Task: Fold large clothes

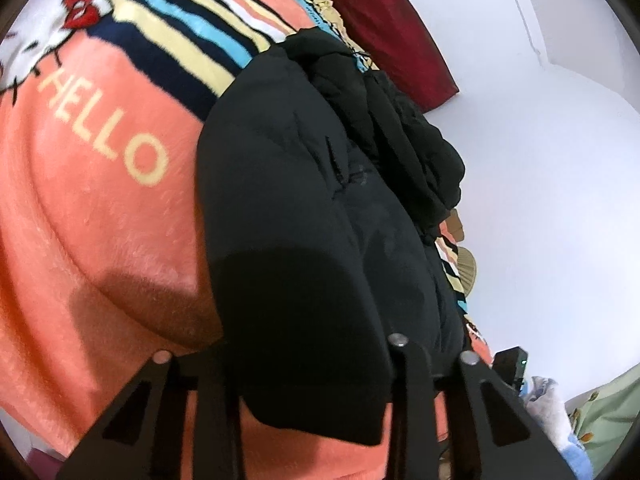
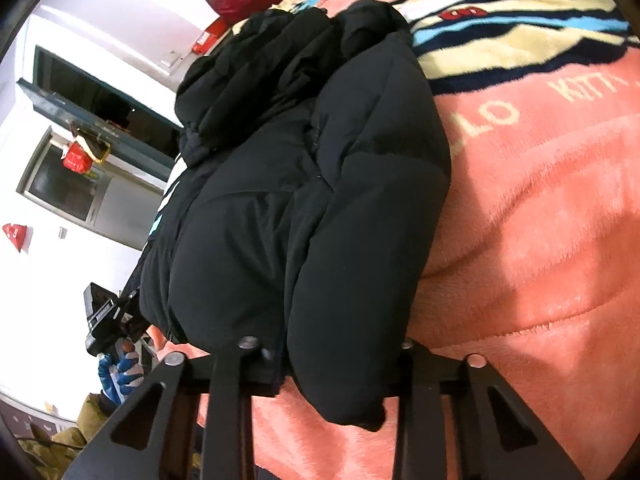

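A black puffer jacket [image 1: 304, 208] lies folded lengthwise on an orange Hello Kitty blanket [image 1: 80, 200]; it also shows in the right wrist view [image 2: 304, 208]. My left gripper [image 1: 312, 404] has its fingers spread on either side of the jacket's near end, which hangs between them. My right gripper [image 2: 324, 392] stands the same way at the jacket's near end from the other side. Whether either grips the fabric cannot be seen. The left gripper body [image 2: 108, 316], held by a gloved hand, shows in the right wrist view.
A dark red pillow [image 1: 392, 28] lies at the bed's far end against a white wall [image 1: 540, 160]. A dark window [image 2: 100, 92] and red ornaments are on the wall in the right wrist view. Blanket [image 2: 540, 220] stretches wide beside the jacket.
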The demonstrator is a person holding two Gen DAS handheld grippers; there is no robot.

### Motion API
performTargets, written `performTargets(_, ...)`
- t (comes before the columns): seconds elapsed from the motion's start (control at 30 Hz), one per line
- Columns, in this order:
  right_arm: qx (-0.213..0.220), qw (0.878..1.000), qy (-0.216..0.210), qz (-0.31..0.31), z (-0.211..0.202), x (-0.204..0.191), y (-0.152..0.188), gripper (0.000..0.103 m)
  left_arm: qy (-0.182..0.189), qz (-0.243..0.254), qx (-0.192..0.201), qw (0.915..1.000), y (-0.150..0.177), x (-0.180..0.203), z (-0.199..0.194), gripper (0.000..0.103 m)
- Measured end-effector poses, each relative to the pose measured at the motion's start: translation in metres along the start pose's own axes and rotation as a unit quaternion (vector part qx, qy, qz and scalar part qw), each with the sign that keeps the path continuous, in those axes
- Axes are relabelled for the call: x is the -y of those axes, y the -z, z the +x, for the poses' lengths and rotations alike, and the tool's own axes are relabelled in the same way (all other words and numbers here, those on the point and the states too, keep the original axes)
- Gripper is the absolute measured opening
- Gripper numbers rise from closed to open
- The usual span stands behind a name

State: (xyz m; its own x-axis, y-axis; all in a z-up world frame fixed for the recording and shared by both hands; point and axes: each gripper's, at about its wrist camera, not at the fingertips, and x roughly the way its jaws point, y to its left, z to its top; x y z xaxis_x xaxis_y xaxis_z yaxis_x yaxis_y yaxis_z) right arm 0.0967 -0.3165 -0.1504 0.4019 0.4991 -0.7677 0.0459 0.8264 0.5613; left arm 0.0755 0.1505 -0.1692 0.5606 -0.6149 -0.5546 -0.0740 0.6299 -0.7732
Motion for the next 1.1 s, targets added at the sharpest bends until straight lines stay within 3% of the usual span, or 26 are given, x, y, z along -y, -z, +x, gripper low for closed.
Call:
performTargets(0.13, 0.04, 0.999, -0.016, -0.024, -0.015, -0.014, -0.005, 0.018, -0.003, 0.021, 0.009, 0.9997, -0.007, 0.015, -0.007, 0.018)
performTargets(0.23, 0.067, 0.997, -0.038, -0.022, -0.028, -0.021, -0.012, 0.018, 0.018, 0.027, 0.023, 0.9992, -0.021, 0.03, -0.017, 0.017)
performTargets(0.5, 0.13, 0.985, -0.109, 0.032, -0.054, -0.025, -0.055, 0.018, 0.052, 0.084, 0.05, 0.9939, -0.082, 0.095, -0.03, 0.017)
performTargets(0.63, 0.153, 0.976, -0.143, 0.063, -0.062, -0.029, -0.101, 0.018, 0.081, 0.081, 0.064, 0.9914, -0.122, 0.122, -0.029, 0.017)
performTargets(0.8, 0.18, 0.966, -0.161, 0.095, -0.066, -0.033, -0.155, 0.018, 0.11, 0.043, 0.079, 0.9898, -0.18, 0.144, -0.012, 0.017)
performTargets(1.1, 0.211, 0.953, -0.137, 0.17, -0.02, -0.031, -0.274, 0.02, 0.079, -0.005, 0.081, 0.9936, -0.286, 0.161, 0.067, 0.017)
